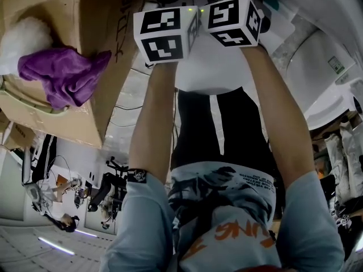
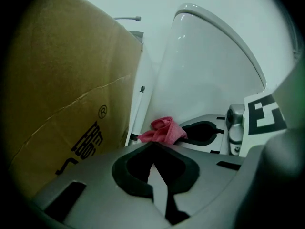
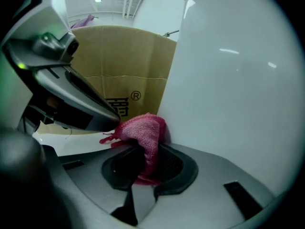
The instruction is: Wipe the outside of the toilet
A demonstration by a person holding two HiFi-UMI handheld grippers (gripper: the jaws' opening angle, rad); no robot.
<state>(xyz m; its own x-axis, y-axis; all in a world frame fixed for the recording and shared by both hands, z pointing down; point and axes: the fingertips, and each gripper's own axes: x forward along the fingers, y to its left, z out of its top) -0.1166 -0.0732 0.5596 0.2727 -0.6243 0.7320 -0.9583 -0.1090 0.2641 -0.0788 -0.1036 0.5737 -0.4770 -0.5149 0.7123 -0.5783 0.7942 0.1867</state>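
As R tool (image 3: 143, 151) pressed pink rag (image 3: 142, 128) on toilet (image 3: 228, 80), L tool (image 2: 152, 144) sat alongside

Where R tool's jaws clamped, the pink rag was caught between them, w/ a bunched fold sticking out past the tips and touching the toilet's white outer wall. That wall filled everything ahead & to that tool's right. Brown cardboard box (image 3: 126, 56) w/ black print stood ahead-left of R tool, behind the rag. L tool's jaws were together, nothing between them; the rag lay just beyond its tips, slightly right. Same box rose close on L tool's left, w/ the toilet's curved shell ahead & above. From head view, both forearms (image 1: 153, 123) reached out side by side, the 2 marker cubes (image 1: 164, 33) nearly touching. Purple cloth (image 1: 59, 72) was draped on the box's edge, well off to L tool's left, beside a white fluffy item (image 1: 25, 35).
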